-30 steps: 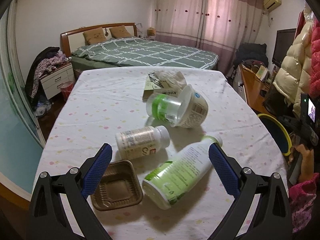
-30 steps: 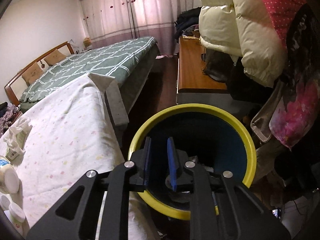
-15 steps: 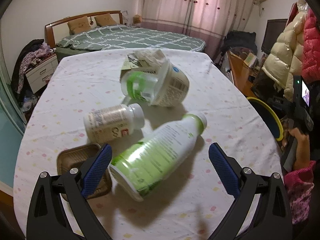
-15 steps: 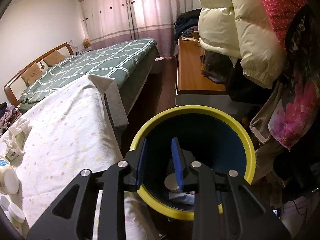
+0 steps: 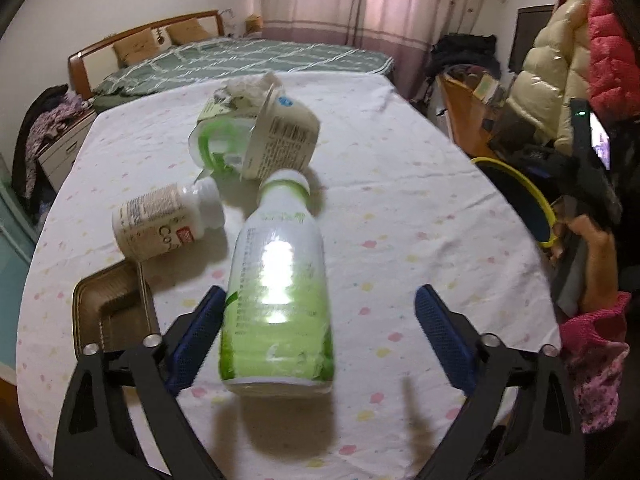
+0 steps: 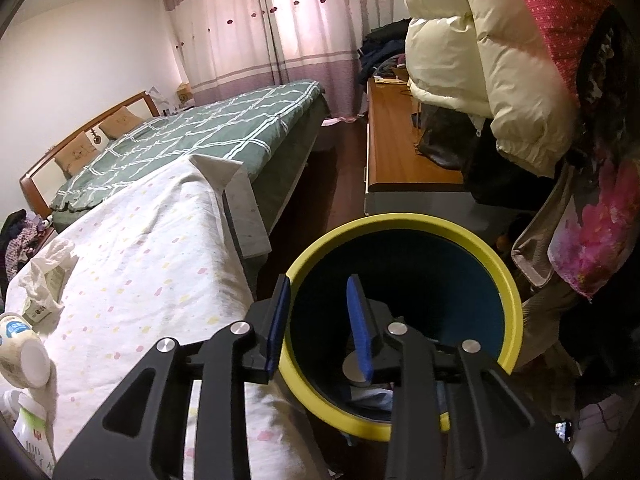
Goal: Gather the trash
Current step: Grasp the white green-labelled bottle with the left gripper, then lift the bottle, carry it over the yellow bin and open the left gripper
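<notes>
A large white and green bottle (image 5: 276, 292) lies on the spotted tablecloth (image 5: 400, 216), its cap pointing away. My left gripper (image 5: 318, 300) straddles its lower half with the jaws closing. The left pad sits beside the bottle and the right pad stands well clear. Beyond lie a small white bottle (image 5: 160, 228), a brown tray (image 5: 112, 312), a yogurt cup (image 5: 280, 140) and crumpled paper (image 5: 244, 92). My right gripper (image 6: 318, 284) hangs over the yellow-rimmed bin (image 6: 400, 220), its jaws opening with nothing between them. Some trash (image 6: 354, 368) lies in the bin's bottom.
The bin (image 5: 516, 200) stands off the table's right edge, next to a hand (image 5: 596, 256) in a pink sleeve. A wooden desk (image 6: 400, 152) and hanging coats (image 6: 460, 40) crowd the right. A green bed (image 6: 200, 140) lies beyond the table.
My left gripper moved forward and down until the green bottle came between its jaws, which narrowed slightly. The right gripper stayed over the bin and its jaws spread wider.
</notes>
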Demonstrator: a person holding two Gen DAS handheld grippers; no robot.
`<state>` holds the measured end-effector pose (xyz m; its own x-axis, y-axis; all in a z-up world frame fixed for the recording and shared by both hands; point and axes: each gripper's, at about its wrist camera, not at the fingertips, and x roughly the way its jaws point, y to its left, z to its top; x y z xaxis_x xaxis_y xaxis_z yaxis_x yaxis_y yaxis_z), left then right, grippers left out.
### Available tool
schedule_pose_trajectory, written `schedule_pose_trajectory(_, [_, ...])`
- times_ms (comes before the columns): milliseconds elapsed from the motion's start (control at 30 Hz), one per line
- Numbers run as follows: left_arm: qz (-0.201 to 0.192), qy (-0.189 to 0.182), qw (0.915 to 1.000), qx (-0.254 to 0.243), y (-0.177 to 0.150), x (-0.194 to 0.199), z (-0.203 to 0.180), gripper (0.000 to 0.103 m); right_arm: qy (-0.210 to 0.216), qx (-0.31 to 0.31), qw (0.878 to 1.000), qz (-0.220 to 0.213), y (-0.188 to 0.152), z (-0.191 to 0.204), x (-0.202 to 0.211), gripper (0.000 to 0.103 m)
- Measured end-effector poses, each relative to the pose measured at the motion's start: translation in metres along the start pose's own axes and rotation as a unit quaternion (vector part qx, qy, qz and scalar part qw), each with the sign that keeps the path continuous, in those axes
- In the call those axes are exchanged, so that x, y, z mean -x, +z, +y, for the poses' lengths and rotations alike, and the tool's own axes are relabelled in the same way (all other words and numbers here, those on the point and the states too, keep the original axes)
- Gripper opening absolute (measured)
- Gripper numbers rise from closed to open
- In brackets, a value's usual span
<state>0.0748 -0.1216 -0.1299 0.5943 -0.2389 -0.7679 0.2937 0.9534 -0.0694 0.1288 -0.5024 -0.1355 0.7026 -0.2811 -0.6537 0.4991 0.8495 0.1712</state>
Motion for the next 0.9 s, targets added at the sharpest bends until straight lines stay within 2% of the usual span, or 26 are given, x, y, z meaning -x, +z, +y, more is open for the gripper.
schedule_pose_trajectory(167, [0.016,0.018,0.9994,0.025,-0.006,-0.007,0.012,0.075,0.009,-0.004,1.000,-0.002,0.000,-0.001,0.002,0.030])
schedule_pose_trajectory(367, [0.017,0.015,0.9996,0.014,-0.011,-0.006,0.012,0.055,0.016,-0.011,1.000,0.001,0.000,-0.004,0.000,0.030])
schedule_pose_trajectory(500, [0.003,0.025,0.9996,0.010,-0.012,0.002,0.013,0.053,0.016,-0.010,1.000,0.000,-0.001,-0.003,0.001,0.030])
schedule_pose_trajectory(667, [-0.053,0.061,0.9965,-0.023,0.001,0.031,0.009,0.052,0.016,-0.010,1.000,0.000,0.000,-0.003,0.001,0.030])
schedule_pose_trajectory(800, [-0.087,0.063,0.9936,-0.034,0.024,0.048,0.013,0.052,0.015,-0.009,1.000,0.000,-0.001,-0.003,0.001,0.030])
schedule_pose_trajectory(900, [-0.098,0.053,0.9930,-0.036,0.041,0.052,0.017,0.052,0.014,-0.009,1.000,0.000,0.000,-0.003,0.001,0.030])
